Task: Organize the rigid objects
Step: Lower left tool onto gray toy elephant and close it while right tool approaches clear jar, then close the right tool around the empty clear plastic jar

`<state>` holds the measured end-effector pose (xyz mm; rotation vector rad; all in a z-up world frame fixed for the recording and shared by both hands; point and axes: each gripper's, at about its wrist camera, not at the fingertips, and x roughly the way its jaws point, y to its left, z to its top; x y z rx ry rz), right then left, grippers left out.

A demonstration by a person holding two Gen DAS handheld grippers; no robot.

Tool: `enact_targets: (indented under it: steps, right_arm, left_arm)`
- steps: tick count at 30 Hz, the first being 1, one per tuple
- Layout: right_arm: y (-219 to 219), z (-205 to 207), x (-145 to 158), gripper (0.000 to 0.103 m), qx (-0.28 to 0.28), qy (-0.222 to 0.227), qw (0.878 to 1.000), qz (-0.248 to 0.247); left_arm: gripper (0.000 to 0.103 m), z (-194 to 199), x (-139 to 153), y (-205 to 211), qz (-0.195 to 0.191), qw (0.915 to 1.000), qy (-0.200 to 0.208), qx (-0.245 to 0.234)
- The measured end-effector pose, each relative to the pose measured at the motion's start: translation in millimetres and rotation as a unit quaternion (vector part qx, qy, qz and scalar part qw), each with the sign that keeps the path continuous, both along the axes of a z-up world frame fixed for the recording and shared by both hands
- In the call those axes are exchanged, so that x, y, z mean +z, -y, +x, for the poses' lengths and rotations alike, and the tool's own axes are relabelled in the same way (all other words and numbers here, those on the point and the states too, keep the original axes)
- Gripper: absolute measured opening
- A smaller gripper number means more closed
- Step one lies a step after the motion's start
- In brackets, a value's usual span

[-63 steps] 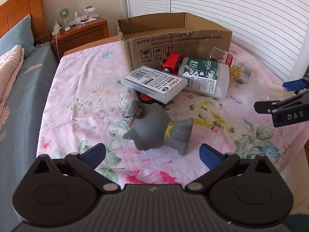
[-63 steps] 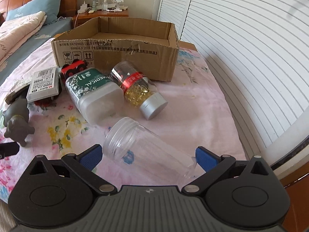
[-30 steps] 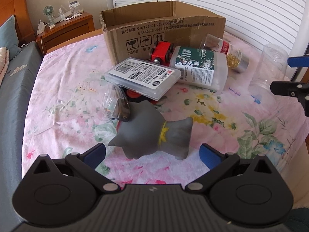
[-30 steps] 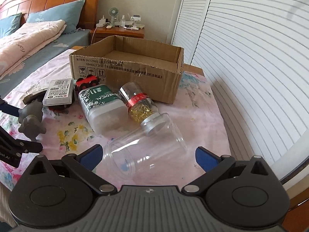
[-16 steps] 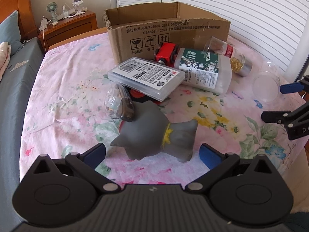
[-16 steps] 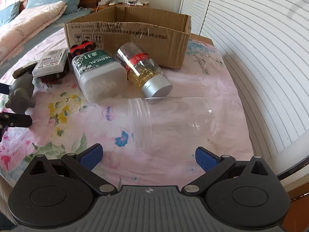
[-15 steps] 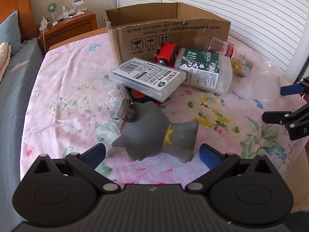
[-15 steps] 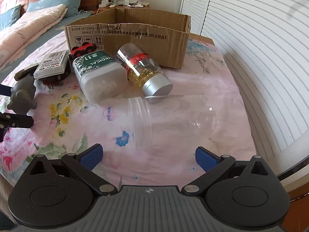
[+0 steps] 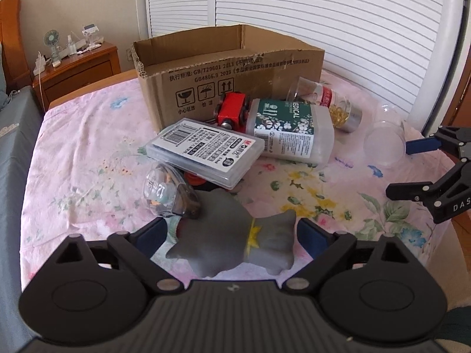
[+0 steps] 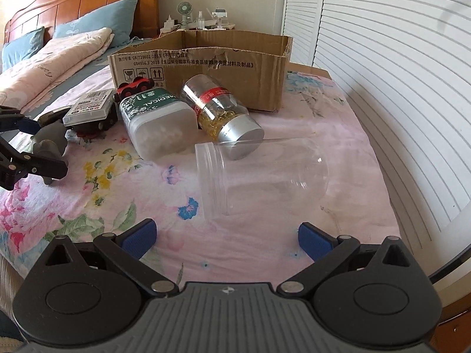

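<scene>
My left gripper (image 9: pixel 232 232) is open, its blue pads on either side of a grey cat figure (image 9: pixel 235 244) lying on the flowered sheet. My right gripper (image 10: pixel 226 236) is open just short of a clear empty jar (image 10: pixel 262 173) lying on its side; it is not touching the jar. An open cardboard box (image 9: pixel 226 67) stands behind. In front of it lie a white-and-green bottle (image 9: pixel 288 129), a capsule bottle with a silver cap (image 10: pixel 223 114), a red toy car (image 9: pixel 232 111), a flat labelled plastic case (image 9: pixel 206 147) and a small clear container (image 9: pixel 164 194).
The bed's right edge runs beside white louvred doors (image 10: pixel 397 58). A wooden nightstand (image 9: pixel 79 70) with a small fan stands at the back left. Pillows and a folded quilt (image 10: pixel 53 61) lie on the neighbouring bed.
My left gripper has moved forward and lower, so the cat figure now sits between its pads. The clear jar has come to rest on its side, slightly farther from my right gripper.
</scene>
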<state>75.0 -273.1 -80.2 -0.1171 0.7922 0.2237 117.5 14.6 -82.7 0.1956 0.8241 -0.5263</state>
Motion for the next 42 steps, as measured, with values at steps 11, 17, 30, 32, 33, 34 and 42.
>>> enact_targets:
  steps: [11, 17, 30, 32, 33, 34, 42]
  right_arm:
    - [1, 0, 0, 0.103, 0.009, -0.01, 1.0, -0.002]
    - [6, -2, 7, 0.103, 0.009, -0.024, 1.0, -0.009]
    - [39, 29, 28, 0.103, 0.036, -0.029, 0.998, 0.039]
    - [38, 35, 27, 0.103, 0.041, -0.032, 0.998, 0.042]
    - [38, 37, 27, 0.103, 0.044, -0.032, 0.997, 0.046]
    - [37, 39, 27, 0.103, 0.046, -0.033, 0.997, 0.049]
    - [24, 52, 28, 0.098, 0.04, -0.037, 0.998, 0.014]
  left_arm:
    - [0.074, -17, 8, 5, -0.011, 0.9994, -0.032, -0.011]
    - [0.074, -14, 7, 10, -0.009, 0.9992, -0.038, 0.0]
    - [0.073, -13, 6, 18, 0.008, 0.9991, -0.039, 0.013]
    - [0.073, -12, 6, 19, 0.009, 0.999, -0.041, 0.015]
    - [0.073, -12, 6, 20, 0.01, 0.9989, -0.042, 0.017]
    - [0.073, -11, 6, 20, 0.01, 0.9988, -0.043, 0.018]
    - [0.072, -10, 9, 25, 0.014, 0.9984, -0.051, 0.02]
